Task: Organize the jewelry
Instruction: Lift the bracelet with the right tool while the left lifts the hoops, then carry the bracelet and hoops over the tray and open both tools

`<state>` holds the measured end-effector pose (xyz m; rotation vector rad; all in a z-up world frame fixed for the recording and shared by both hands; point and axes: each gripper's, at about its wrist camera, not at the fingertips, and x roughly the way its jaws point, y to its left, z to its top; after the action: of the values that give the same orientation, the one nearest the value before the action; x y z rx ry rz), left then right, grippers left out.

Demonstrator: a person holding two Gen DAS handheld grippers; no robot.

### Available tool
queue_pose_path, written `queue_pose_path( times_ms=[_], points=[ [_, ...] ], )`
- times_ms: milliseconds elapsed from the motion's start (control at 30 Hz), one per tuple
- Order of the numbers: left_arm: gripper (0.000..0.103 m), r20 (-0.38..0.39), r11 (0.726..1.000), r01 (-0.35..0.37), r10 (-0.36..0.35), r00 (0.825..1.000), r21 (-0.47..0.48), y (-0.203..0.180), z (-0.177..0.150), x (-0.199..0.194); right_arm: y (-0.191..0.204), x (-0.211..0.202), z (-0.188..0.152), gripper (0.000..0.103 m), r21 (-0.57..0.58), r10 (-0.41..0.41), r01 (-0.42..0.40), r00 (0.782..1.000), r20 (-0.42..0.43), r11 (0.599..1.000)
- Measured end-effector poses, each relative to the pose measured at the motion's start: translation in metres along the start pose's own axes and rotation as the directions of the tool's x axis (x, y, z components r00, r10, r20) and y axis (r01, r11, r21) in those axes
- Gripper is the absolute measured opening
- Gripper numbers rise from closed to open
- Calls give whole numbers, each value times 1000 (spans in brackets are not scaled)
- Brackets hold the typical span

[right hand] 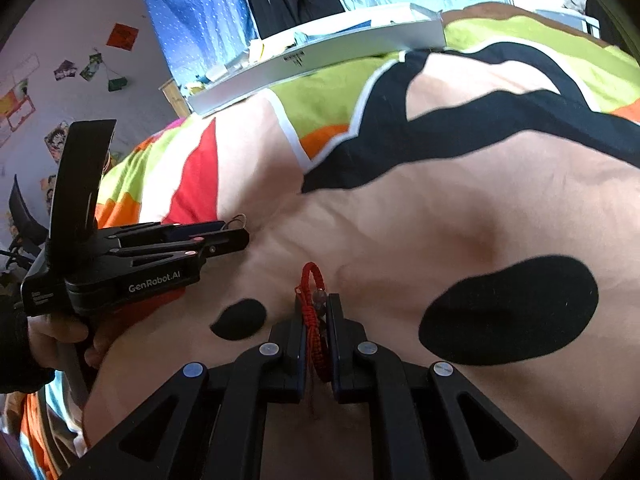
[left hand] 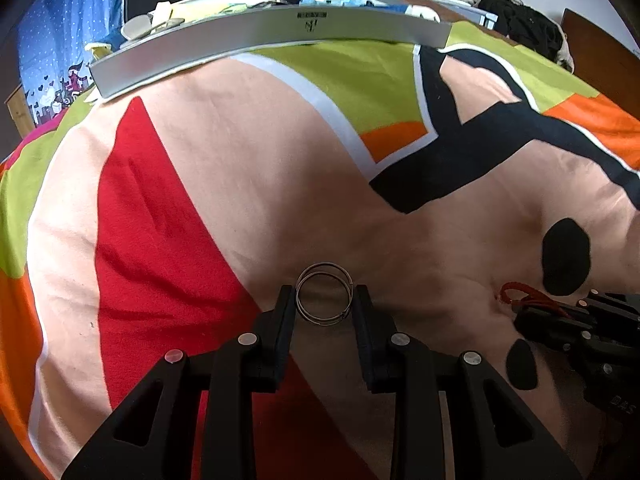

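Item one: left gripper (left hand: 324,300), low over the patterned bedspread (left hand: 240,184); its jaws are drawn in on either side of a pair of thin wire bangles (left hand: 324,298), which stand upright between the tips, pinched across their width so the loops stay clear of the cloth; item two: right gripper (right hand: 318,312), just to the right of the first and likewise low over the bedspread; its jaws are pressed nearly together on a red braided cord bracelet (right hand: 314,312) with a small bead, the loop rising ahead of the tips and a loose tail hanging back between the fingers, a grip that suits soft cord which would otherwise slump; item three: a shallow white tray (left hand: 272,36), well ahead of both grippers at the far side of the bed, holding small objects too blurred to name, judged the likely destination; item four: the person's hand (right hand: 60,336), seen in the right view around the left tool's handle; status, judged: both pieces secured, carriage forward to the tray not yet made.
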<state>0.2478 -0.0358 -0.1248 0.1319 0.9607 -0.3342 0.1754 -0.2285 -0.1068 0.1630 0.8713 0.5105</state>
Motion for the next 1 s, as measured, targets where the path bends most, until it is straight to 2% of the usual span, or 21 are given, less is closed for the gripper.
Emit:
queue_pose_path(
  times_ms=[267,500,633,800,1000],
  points=[
    [25,53,999,36,-34,998,-28,11,21,-26,6,-14,25,8,-14,9,-8,997,77,1000],
    [24,121,1000,-5,6,993,-13,31,60,-56,8,-21,100,9,-84,20,-4,983,185,996],
    [24,198,1000,-16,18,980,-12,41,99,-70,8,-13,148,9,-122,33,-5,972,231,992],
    [25,268,998,-66,69,961,-19,55,144,-65,0,9,205,9,-44,36,-24,952,304,999],
    [25,310,988,-65,107,945,-143,88,178,-41,-22,38,243,9,88,-23,-8,940,341,996]
  ],
)
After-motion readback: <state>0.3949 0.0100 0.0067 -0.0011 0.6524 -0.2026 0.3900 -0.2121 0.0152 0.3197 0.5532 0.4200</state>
